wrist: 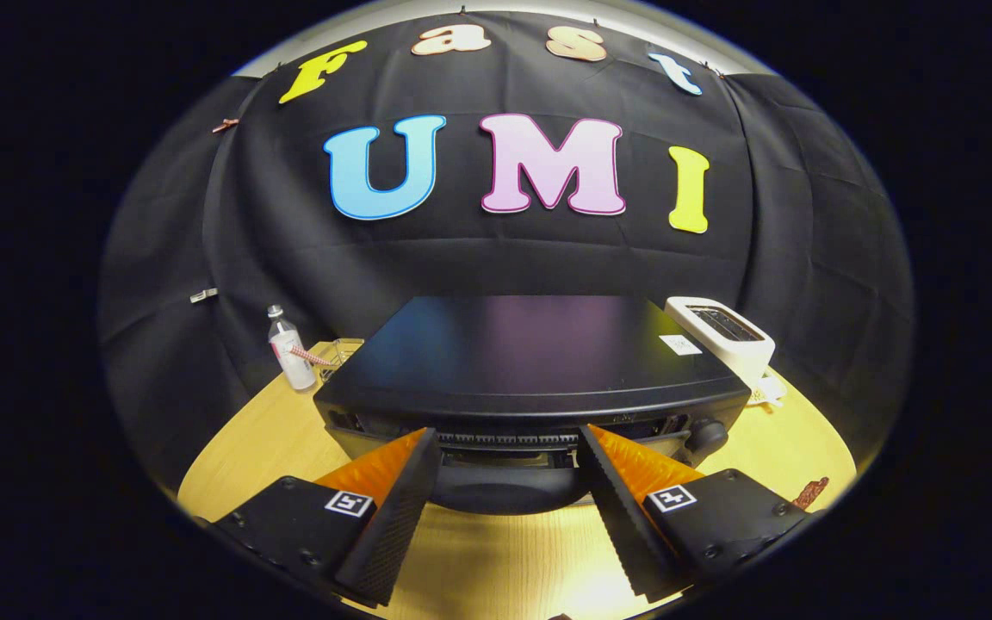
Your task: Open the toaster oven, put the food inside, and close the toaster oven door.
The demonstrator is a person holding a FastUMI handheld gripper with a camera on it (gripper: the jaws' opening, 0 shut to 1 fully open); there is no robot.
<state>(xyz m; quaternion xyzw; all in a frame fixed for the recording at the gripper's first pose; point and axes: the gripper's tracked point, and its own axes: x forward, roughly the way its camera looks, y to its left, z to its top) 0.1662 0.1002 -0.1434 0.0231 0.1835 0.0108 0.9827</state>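
Light wood table in a booth w/ black cloth walls behind it. Big black toaster oven sits in the middle of the table, seen from slightly above so you get mostly its flat top, which has a small white sticker near the right rear corner. Front edge of the oven is right at the fingertips; a knob shows on its right front, and the curved dark part low between the fingers looks like the door/handle area, can't tell for sure if the door is open or closed from this angle.

Gripper is spread wide, fingers apart w/ nothing between them, tips just at the oven's front.

Other stuff: a white slot toaster just behind the oven's right rear corner, a clear plastic bottle w/ a white label off to the left rear, and a small reddish-brown thing at the table's right edge, prob food but too small to tell.
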